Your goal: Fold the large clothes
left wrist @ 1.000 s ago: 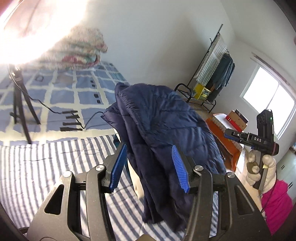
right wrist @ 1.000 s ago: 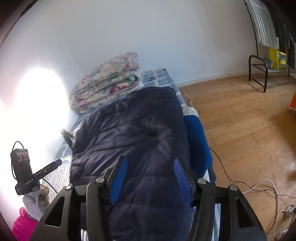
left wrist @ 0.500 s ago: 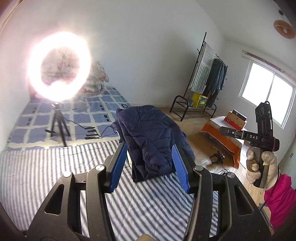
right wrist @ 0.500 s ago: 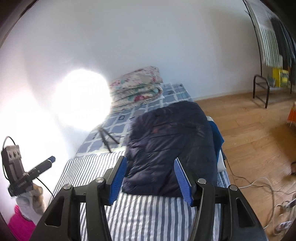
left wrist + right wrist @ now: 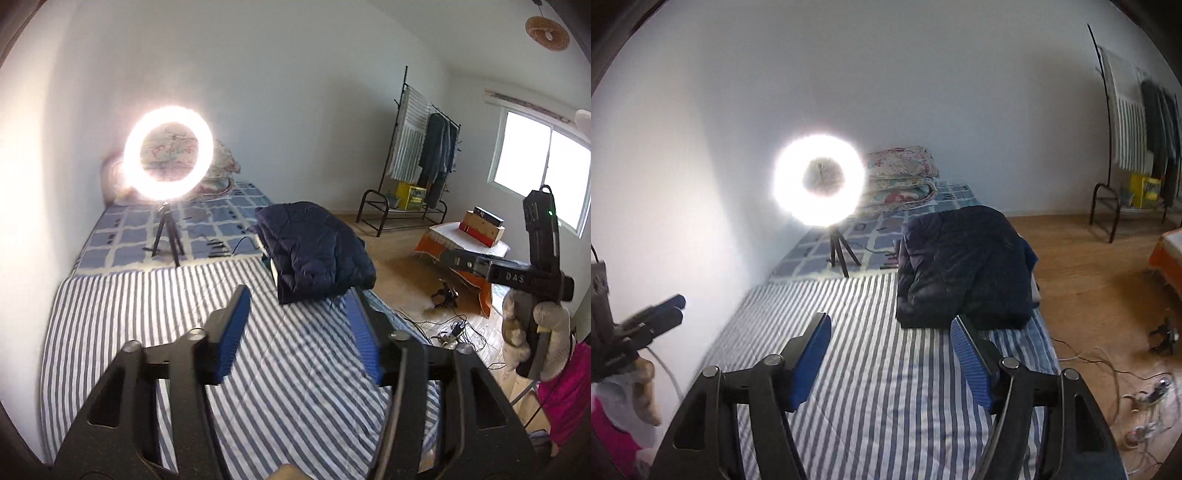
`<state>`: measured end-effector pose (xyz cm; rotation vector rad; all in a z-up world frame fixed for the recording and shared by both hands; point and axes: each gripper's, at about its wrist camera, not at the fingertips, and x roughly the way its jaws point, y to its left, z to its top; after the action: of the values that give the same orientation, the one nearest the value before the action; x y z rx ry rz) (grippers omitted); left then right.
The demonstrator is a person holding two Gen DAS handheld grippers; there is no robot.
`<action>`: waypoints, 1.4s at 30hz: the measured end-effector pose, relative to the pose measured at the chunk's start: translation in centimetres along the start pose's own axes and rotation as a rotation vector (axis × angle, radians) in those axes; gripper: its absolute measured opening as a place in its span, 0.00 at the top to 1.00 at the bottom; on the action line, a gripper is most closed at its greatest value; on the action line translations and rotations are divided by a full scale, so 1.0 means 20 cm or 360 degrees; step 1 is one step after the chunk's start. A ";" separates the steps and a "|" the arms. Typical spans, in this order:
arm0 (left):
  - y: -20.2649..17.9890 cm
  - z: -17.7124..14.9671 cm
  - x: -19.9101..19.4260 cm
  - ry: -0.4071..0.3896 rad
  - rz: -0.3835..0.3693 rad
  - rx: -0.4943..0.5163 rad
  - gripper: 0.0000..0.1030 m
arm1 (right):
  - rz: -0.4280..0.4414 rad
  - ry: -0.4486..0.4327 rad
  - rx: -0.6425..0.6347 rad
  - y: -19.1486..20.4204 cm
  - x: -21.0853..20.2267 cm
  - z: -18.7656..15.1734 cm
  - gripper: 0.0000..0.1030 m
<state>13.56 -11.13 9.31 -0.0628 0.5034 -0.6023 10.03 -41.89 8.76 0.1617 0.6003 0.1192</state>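
A folded dark navy puffer jacket [image 5: 314, 251] lies on the right side of the striped bed sheet [image 5: 147, 314], near the bed's edge; it also shows in the right wrist view [image 5: 964, 269]. My left gripper [image 5: 295, 325] is open and empty, held well back from the jacket above the sheet. My right gripper [image 5: 890, 350] is open and empty too, above the striped sheet [image 5: 868, 369] and short of the jacket. The right gripper also shows at the right of the left wrist view [image 5: 443, 254].
A lit ring light on a tripod [image 5: 168, 151] stands on the checked blue bedding [image 5: 207, 225], with a folded floral quilt [image 5: 905, 173] behind. A clothes rack [image 5: 424, 155], an orange-draped low table [image 5: 465, 240] and cables [image 5: 1145, 398] are on the wooden floor at right.
Both grippers have pulled back and up from the jacket, which now lies much farther off. The ring light has come fully into view. Both stayed open.
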 end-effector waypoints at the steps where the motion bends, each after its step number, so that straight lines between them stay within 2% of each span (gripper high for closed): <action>1: -0.01 -0.03 -0.03 0.0000 0.0014 -0.0009 0.33 | -0.0003 -0.0005 -0.0008 0.03 -0.02 -0.04 0.29; 8: -0.07 -0.23 -0.14 0.0061 0.0101 0.0009 0.32 | -0.0056 0.0005 -0.0057 0.19 -0.11 -0.25 0.24; 15: -0.11 -0.34 -0.18 0.0077 0.0131 0.0029 0.18 | -0.0133 -0.0033 -0.0077 0.23 -0.11 -0.37 0.13; 16: -0.10 -0.35 -0.18 0.0082 0.0133 0.0033 0.13 | -0.0148 -0.0040 -0.0080 0.23 -0.10 -0.38 0.10; 19: -0.10 -0.38 -0.17 0.0105 0.0143 0.0031 0.08 | -0.0203 -0.0074 -0.0078 0.23 -0.08 -0.42 0.00; 22: -0.10 -0.40 -0.15 0.0118 0.0175 0.0049 0.07 | -0.0267 -0.0089 -0.0103 0.24 -0.07 -0.45 0.00; 25: -0.10 -0.42 -0.14 0.0125 0.0245 0.0063 0.01 | -0.0270 -0.0068 -0.0127 0.25 -0.05 -0.47 0.00; 31: -0.10 -0.46 -0.09 0.0175 0.0307 0.0079 0.00 | -0.0339 -0.0111 -0.0149 0.27 -0.04 -0.49 0.00; 42: -0.12 -0.48 -0.11 0.0176 0.0327 0.0108 0.00 | -0.0344 -0.0066 -0.0118 0.26 -0.02 -0.53 0.00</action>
<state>6.17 -11.11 2.29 0.0864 0.5879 -0.4226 3.32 -35.66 1.41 0.0265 0.5676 -0.0710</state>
